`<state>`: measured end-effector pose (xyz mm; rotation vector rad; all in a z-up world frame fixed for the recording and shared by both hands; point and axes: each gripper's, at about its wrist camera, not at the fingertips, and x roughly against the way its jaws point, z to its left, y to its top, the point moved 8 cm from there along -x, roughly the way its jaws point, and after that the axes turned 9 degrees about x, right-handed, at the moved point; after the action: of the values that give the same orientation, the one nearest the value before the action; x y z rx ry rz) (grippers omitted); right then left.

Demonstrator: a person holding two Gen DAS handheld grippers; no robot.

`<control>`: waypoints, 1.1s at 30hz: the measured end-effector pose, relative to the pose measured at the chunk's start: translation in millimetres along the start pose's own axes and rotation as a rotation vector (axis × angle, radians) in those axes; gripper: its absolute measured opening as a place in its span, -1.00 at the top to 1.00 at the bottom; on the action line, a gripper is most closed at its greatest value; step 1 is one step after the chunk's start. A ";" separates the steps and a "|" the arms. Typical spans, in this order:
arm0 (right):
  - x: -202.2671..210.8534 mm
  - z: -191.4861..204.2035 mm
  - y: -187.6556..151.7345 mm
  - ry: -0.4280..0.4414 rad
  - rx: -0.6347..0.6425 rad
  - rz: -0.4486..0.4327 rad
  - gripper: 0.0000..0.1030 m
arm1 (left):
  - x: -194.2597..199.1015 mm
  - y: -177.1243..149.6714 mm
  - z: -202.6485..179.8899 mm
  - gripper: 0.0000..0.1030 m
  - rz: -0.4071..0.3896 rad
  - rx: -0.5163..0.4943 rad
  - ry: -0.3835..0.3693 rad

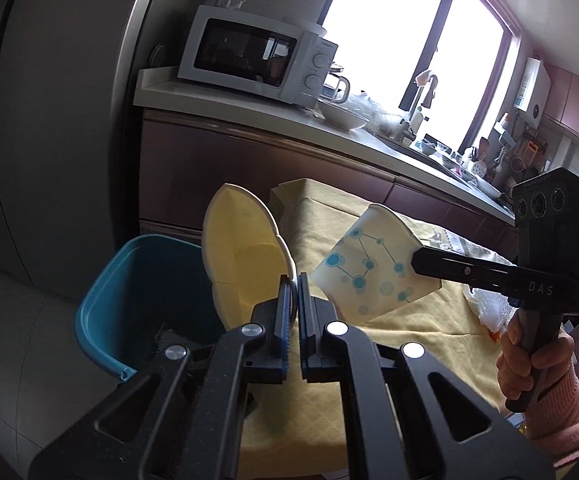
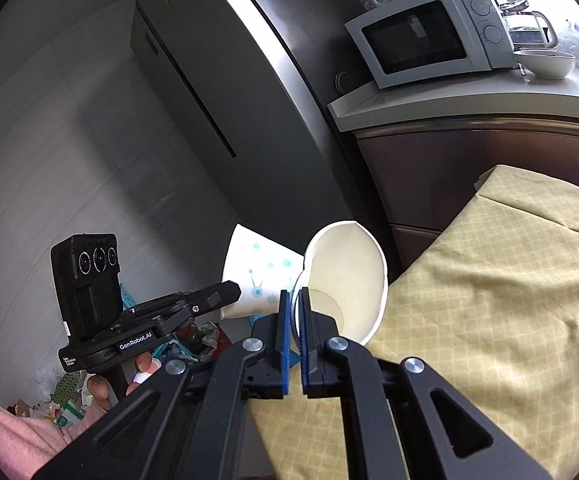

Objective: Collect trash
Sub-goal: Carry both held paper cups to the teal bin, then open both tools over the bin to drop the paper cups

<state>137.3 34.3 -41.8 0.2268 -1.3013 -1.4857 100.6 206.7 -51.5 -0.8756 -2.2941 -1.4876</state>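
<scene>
The bottom of the blue bin (image 1: 129, 300) is dark, so what lies inside it is hard to make out. The left gripper's own arm covers the near part of the bin. In the right wrist view, a heap of colourful scraps (image 2: 69, 392) sits low on the floor, too small and blurry to name.

There are two paper cups. Each one is white with pale blue dots joined by thin lines, and each is squashed a bit at the rim.

The left gripper (image 1: 294, 296) is pinching the rim of the first cup (image 1: 241, 256). Its fingers are pressed close, with only the thin cup wall between them. This cup is tipped on its side, mouth toward the camera, and looks yellowish inside. It hangs in the air, in front of the bin and beside the table edge.

The right gripper (image 2: 294, 312) is pinching the rim of the second cup (image 2: 345, 272) the same way. That cup hangs above the edge of the yellow tablecloth (image 2: 489, 300).

A microwave (image 1: 249, 56) and a white bowl (image 1: 341, 118) sit on the counter (image 1: 161, 88) behind.
</scene>
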 end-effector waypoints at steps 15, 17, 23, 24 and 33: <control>-73.2 2.2 16.6 0.028 -0.009 0.093 0.94 | -20.0 6.0 63.8 0.93 0.021 0.083 0.118; -82.8 1.4 15.0 0.026 -0.013 0.113 0.94 | -23.2 3.9 70.1 0.93 0.029 0.092 0.128; -115.7 -2.0 7.0 0.004 -0.020 0.183 0.94 | -37.1 -2.6 84.6 0.93 0.058 0.116 0.151; -120.8 -1.8 4.4 0.004 -0.023 0.195 0.94 | -39.4 -3.4 86.6 0.93 0.062 0.119 0.156; -157.8 -6.5 -6.6 -0.024 -0.035 0.281 0.94 | -60.7 -10.4 109.9 0.92 0.093 0.155 0.198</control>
<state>199.3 153.6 -125.0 0.0024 -1.2683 -1.2737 152.2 281.4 -138.9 -0.7460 -2.1600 -1.2763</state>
